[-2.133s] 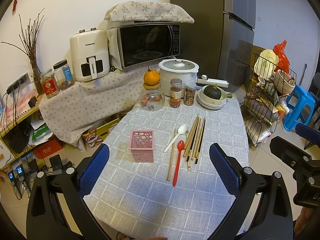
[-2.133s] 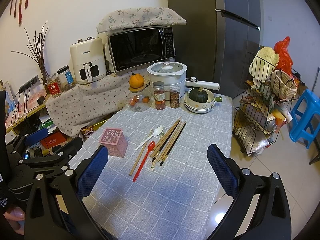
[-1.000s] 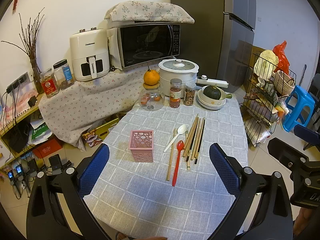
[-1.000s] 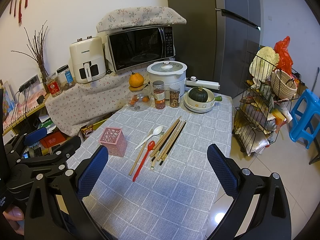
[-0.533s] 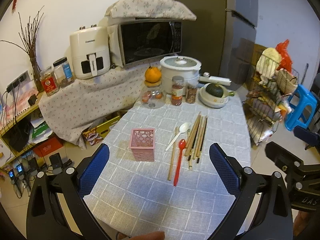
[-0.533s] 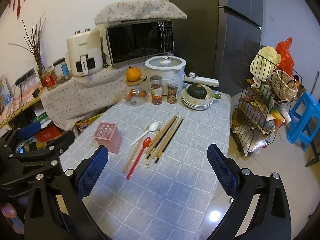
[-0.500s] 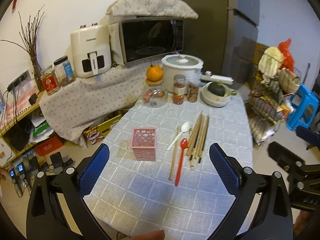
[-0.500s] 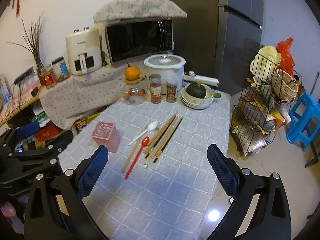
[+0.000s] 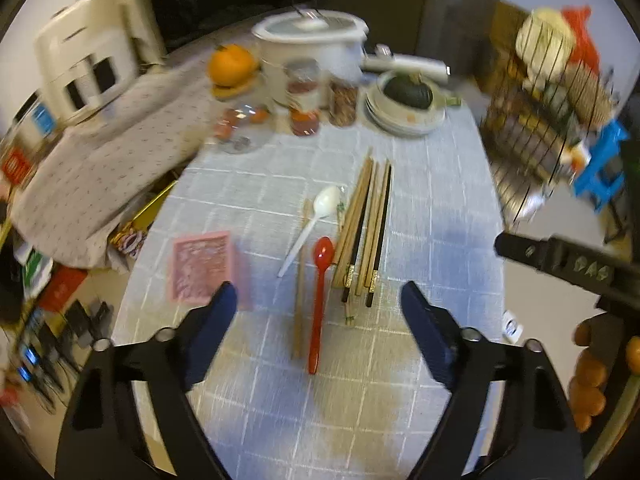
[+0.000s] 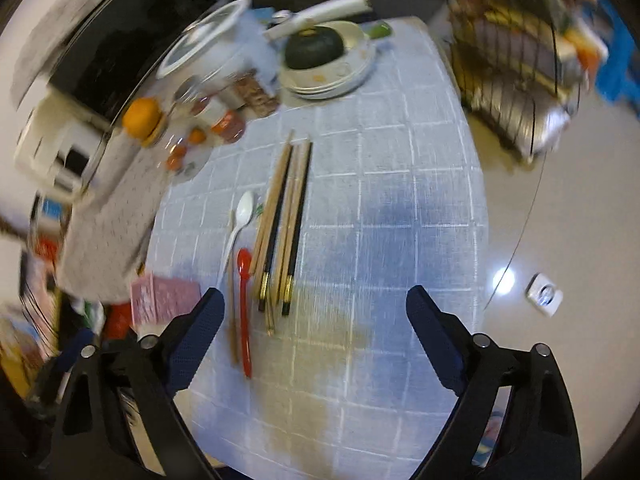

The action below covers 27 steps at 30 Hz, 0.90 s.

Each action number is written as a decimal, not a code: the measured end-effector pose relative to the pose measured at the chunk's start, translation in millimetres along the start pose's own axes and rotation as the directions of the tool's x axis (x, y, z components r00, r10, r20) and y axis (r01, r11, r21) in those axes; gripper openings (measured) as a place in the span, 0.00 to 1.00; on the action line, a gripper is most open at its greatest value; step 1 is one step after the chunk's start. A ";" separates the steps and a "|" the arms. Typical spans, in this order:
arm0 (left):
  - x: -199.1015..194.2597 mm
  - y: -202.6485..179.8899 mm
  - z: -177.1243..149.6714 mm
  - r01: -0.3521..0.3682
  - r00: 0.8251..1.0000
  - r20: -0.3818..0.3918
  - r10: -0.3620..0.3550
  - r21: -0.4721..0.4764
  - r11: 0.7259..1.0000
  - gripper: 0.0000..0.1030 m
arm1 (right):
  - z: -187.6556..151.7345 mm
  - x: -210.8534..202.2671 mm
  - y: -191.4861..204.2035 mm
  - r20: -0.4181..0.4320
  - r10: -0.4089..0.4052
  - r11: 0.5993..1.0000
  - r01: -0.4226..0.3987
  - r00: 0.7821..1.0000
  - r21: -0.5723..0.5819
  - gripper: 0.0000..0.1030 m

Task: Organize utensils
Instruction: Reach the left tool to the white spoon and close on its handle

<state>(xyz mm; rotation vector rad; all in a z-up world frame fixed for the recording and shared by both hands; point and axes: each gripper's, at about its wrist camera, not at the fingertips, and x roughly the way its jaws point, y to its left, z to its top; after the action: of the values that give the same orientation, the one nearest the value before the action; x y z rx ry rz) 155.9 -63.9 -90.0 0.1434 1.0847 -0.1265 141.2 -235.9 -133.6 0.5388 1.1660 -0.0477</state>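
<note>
Grippers: my left gripper (image 9: 316,312) spread, empty | my right gripper (image 10: 314,316) spread, empty | red plastic spoon (image 9: 319,300) beside brown wooden chopsticks (image 9: 362,232) | pink square lattice holder (image 9: 201,266) left

Frame centre: spoons (image 9: 320,296) left of chopsticks (image 9: 366,232); holder (image 9: 202,266) farther left; pot (image 9: 314,46) at top.

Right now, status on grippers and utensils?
Left gripper and right gripper open, empty. Chopsticks, red spoon, white spoon on table beside pink holder. Nothing in the way.
</note>
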 end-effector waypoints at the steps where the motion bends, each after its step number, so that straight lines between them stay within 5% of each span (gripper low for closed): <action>1: 12.0 -7.0 6.8 -0.020 1.000 -0.011 0.020 0.031 0.999 0.69 | 1.9 4.1 -1.0 0.003 -0.004 1.000 0.004 1.000 0.015 0.86; 9: 134.7 -26.6 50.5 -0.123 0.977 -0.149 0.152 0.185 0.975 0.56 | 18.5 47.4 -26.0 -0.068 -0.013 0.997 0.018 0.998 0.075 0.64; 23: 234.7 -19.8 99.4 -0.020 0.959 -0.275 0.073 0.190 0.982 0.39 | 18.9 76.0 -19.4 -0.129 0.030 0.996 -0.020 0.991 0.081 0.52; 27: 253.4 -18.7 94.6 0.024 0.948 -0.318 0.029 0.161 0.987 0.04 | 20.7 70.7 -11.9 -0.114 0.033 0.998 -0.027 0.993 0.056 0.52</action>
<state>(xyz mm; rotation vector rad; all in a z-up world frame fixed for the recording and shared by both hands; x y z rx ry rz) 351.9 -107.3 -272.2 0.3208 1.3985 -0.1944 184.1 -238.3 -194.6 0.6137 1.2714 -0.0228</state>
